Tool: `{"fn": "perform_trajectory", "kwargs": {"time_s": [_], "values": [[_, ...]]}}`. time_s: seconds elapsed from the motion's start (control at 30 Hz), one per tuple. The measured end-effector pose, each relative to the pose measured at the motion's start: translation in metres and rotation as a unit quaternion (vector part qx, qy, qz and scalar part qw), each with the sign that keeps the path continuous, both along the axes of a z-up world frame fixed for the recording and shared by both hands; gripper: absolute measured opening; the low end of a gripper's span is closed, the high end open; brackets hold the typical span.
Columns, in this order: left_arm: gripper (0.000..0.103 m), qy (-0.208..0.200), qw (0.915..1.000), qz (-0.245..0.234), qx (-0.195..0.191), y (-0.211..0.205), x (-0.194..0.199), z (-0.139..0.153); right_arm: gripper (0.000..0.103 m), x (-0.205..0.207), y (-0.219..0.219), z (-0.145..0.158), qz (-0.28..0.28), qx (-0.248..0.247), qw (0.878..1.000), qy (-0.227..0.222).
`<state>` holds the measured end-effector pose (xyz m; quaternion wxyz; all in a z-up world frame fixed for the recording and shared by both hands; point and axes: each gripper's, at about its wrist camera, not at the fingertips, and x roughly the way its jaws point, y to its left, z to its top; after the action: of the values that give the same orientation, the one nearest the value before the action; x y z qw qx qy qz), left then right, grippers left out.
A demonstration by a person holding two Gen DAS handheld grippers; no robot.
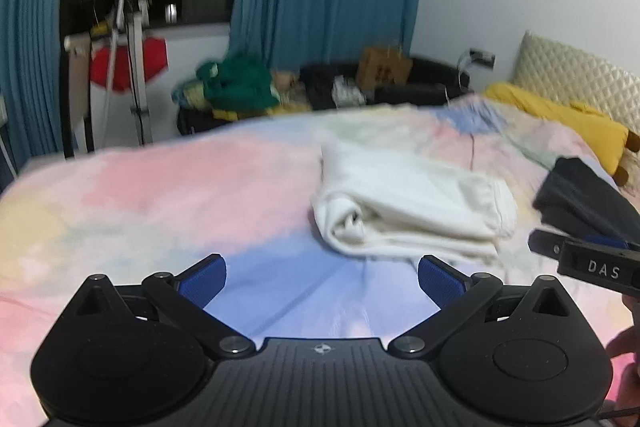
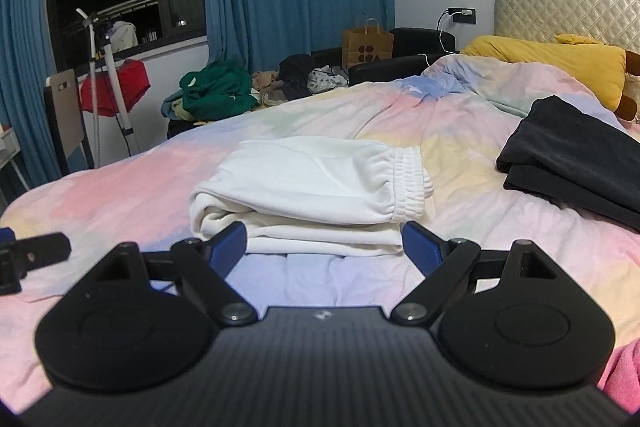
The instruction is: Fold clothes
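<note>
I hold my left gripper [image 1: 322, 277] low over the pastel patchwork duvet [image 1: 160, 187], tipped downward, its blue-padded fingers [image 1: 204, 277] spread wide with nothing between them. The folded white fleece trousers [image 1: 404, 203] lie on the duvet just ahead and to the right of it. My right gripper [image 2: 324, 247] points the same way, also tilted down, jaws standing wide and empty, fingertips just short of the near edge of the trousers. A folded black garment [image 2: 568, 155] lies further right, apart from the white one.
</note>
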<state>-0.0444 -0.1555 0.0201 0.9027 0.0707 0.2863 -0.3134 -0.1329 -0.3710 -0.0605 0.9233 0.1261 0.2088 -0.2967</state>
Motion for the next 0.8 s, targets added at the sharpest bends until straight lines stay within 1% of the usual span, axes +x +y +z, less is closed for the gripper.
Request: {"fn": "perform_trajectory", "kwargs": {"time_s": [0.1,0.17,0.2,0.4,0.53,0.8], "values": [[0.103,0.012,0.9996,0.013,0.023,-0.004,0.005,-0.007,0.086,0.004,0.000,-0.001,0.001,0.003,1.000,0.012],[0.103,0.019,0.9993,0.018,0.028,-0.004,0.008,-0.010,0.086,0.005,0.000,-0.001,0.001,0.003,1.000,0.017],[0.103,0.022,0.9993,0.018,0.026,-0.003,0.009,-0.010,0.086,0.005,0.000,-0.001,0.000,0.003,1.000,0.017],[0.103,0.001,0.9997,0.023,0.007,0.002,0.003,-0.002,0.086,0.002,0.003,-0.001,-0.004,-0.005,1.000,0.013],[0.103,-0.005,0.9998,0.021,-0.001,0.002,-0.001,0.001,0.086,0.001,0.002,0.000,-0.004,-0.007,1.000,0.009],[0.103,-0.016,0.9996,0.024,-0.004,0.003,-0.006,0.004,0.086,0.000,0.000,0.001,-0.004,-0.006,1.000,0.008]]}}
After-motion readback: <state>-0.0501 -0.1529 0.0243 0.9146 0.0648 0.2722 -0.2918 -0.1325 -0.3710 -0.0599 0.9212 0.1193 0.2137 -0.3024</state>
